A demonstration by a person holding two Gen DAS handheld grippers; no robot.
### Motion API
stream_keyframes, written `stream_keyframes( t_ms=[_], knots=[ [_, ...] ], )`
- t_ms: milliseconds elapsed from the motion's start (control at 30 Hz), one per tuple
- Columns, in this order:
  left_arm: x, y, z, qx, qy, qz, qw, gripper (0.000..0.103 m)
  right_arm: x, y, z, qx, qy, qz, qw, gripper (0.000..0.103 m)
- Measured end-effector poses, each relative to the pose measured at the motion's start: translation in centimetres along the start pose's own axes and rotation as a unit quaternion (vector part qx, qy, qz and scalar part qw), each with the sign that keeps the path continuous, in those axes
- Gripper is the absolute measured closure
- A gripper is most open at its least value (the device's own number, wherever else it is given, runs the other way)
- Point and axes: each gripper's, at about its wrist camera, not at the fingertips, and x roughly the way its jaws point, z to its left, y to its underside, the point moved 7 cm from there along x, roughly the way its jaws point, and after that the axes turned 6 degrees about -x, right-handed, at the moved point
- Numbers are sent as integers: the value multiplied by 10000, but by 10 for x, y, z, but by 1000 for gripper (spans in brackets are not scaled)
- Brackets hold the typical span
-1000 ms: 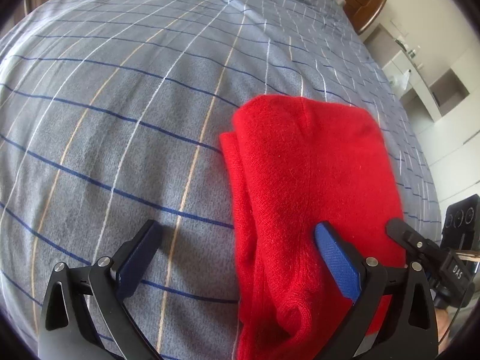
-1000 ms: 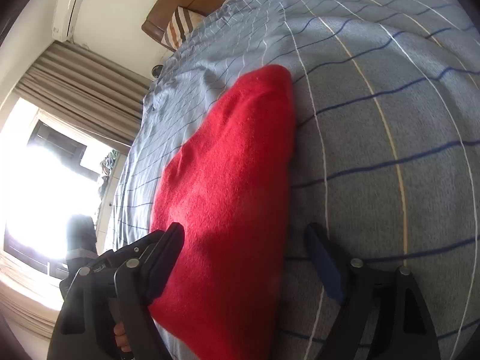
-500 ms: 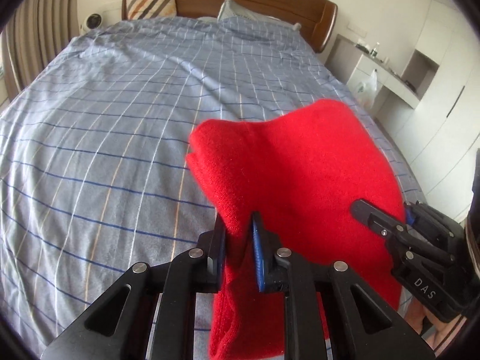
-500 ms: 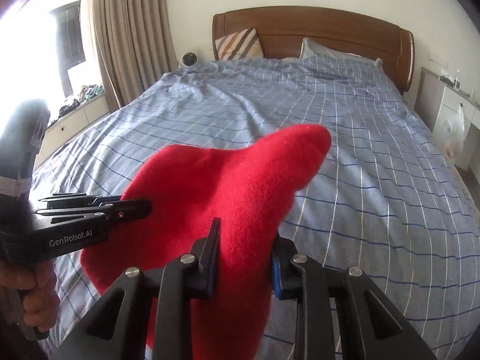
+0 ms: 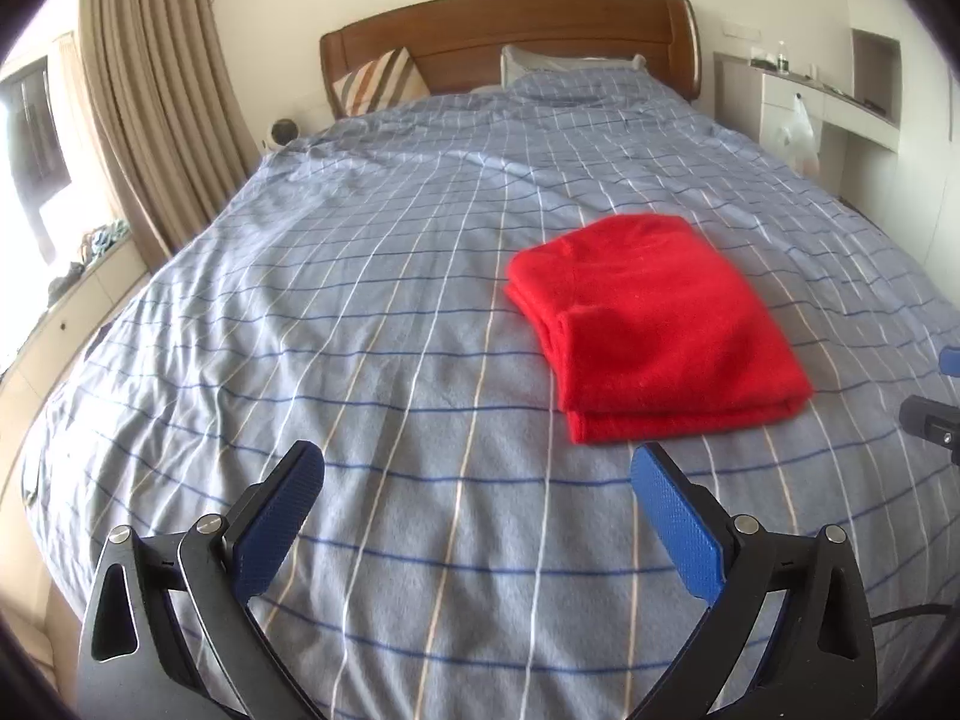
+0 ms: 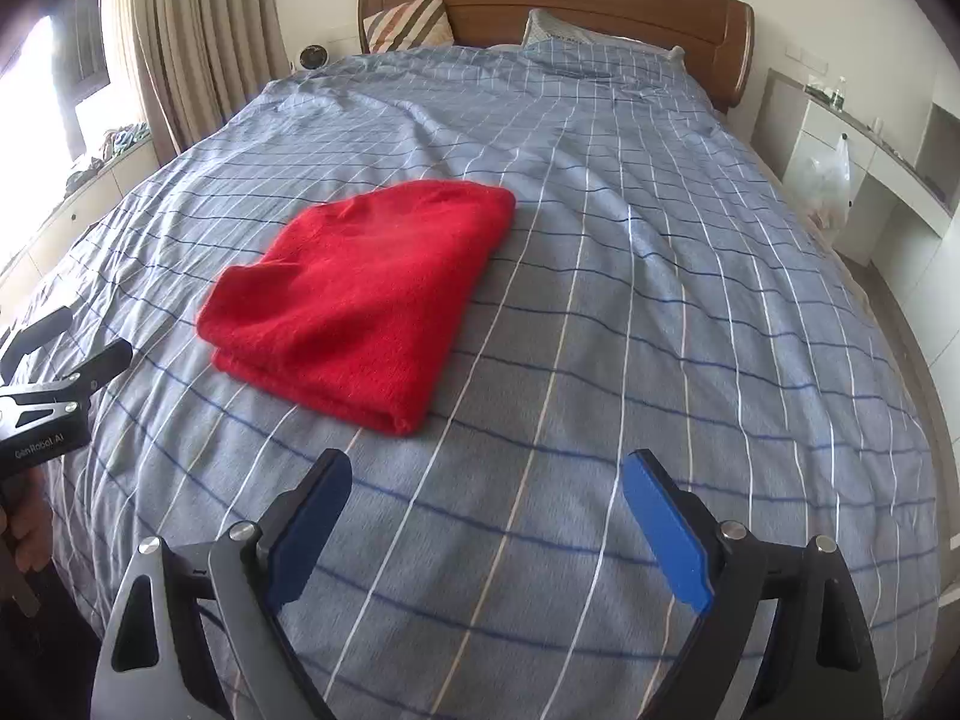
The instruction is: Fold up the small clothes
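Observation:
A red knitted garment (image 5: pixel 654 324) lies folded into a neat rectangle on the blue checked bedspread (image 5: pixel 360 312). It also shows in the right wrist view (image 6: pixel 366 294). My left gripper (image 5: pixel 477 468) is open and empty, pulled back in front of the garment and to its left. My right gripper (image 6: pixel 487 474) is open and empty, pulled back in front of the garment and to its right. Part of the left gripper (image 6: pixel 54 396) shows at the left edge of the right wrist view. Part of the right gripper (image 5: pixel 936 420) shows at the right edge of the left wrist view.
The bed has a wooden headboard (image 5: pixel 510 30), a striped cushion (image 5: pixel 378 84) and a pillow (image 5: pixel 570 69) at the far end. Curtains and a window (image 5: pixel 150 108) stand to the left. White shelves with a plastic bag (image 6: pixel 834 174) stand to the right.
Both grippers were shut on the red garment and held it up half a second ago. Now the garment lies folded on the bed, and both grippers have opened and pulled back.

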Motion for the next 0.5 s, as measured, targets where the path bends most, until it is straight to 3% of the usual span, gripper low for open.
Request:
stream_keyframes(
  t_ms=[200, 333, 500],
  knots=[
    [-60, 9, -6, 193, -384, -281, 9987, 0, -79, 21, 25, 175, 269, -312, 9990, 12],
    [-88, 3, -12, 266, -273, -373, 9986, 0, -122, 25, 34, 1, 441, -527, 9976, 12],
    [-112, 2, -13, 183, -427, -372, 9982, 0, -155, 27, 34, -100, 733, -714, 9947, 12]
  ],
)
